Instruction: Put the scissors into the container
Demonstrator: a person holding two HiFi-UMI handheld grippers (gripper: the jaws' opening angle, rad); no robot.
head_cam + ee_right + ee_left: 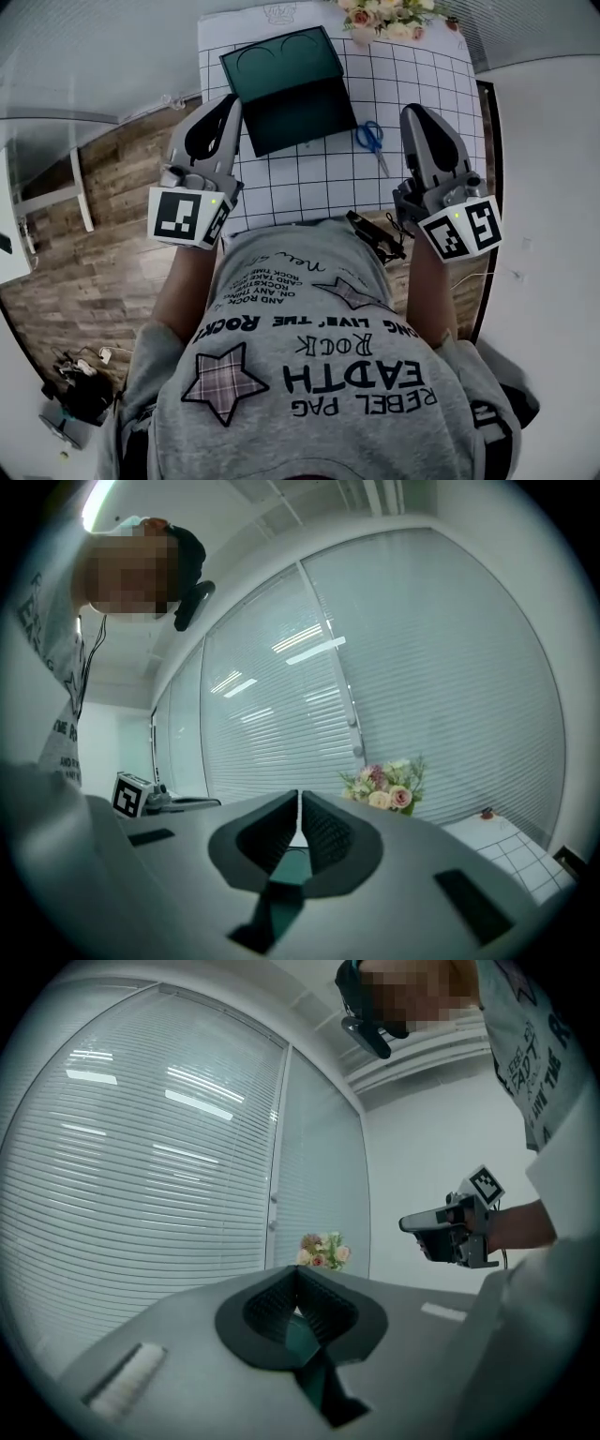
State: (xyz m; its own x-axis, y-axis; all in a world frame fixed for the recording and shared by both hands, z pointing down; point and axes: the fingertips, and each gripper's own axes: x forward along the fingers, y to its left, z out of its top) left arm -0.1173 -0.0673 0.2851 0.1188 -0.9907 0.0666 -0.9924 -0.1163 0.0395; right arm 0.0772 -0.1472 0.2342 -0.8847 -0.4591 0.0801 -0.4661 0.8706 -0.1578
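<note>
Blue-handled scissors (372, 141) lie on the white grid cloth, right of the dark green container (286, 89), which stands open with its lid folded back. My left gripper (228, 100) hovers at the container's left edge, level and shut with nothing in it. My right gripper (413, 113) hangs just right of the scissors, apart from them, also shut and empty. In the left gripper view the jaws (298, 1277) meet tip to tip, and the right gripper (448, 1229) shows beyond them. The right gripper view has its jaws (300, 803) closed together, with the left gripper (159, 802) at the left.
A bunch of pink and white flowers (389, 17) stands at the table's far end. Window blinds (422, 667) fill the wall behind it. The table (422, 70) ends at a dark rim on the right, and wooden floor (112, 216) lies to the left. The person's grey shirt (309, 356) fills the near view.
</note>
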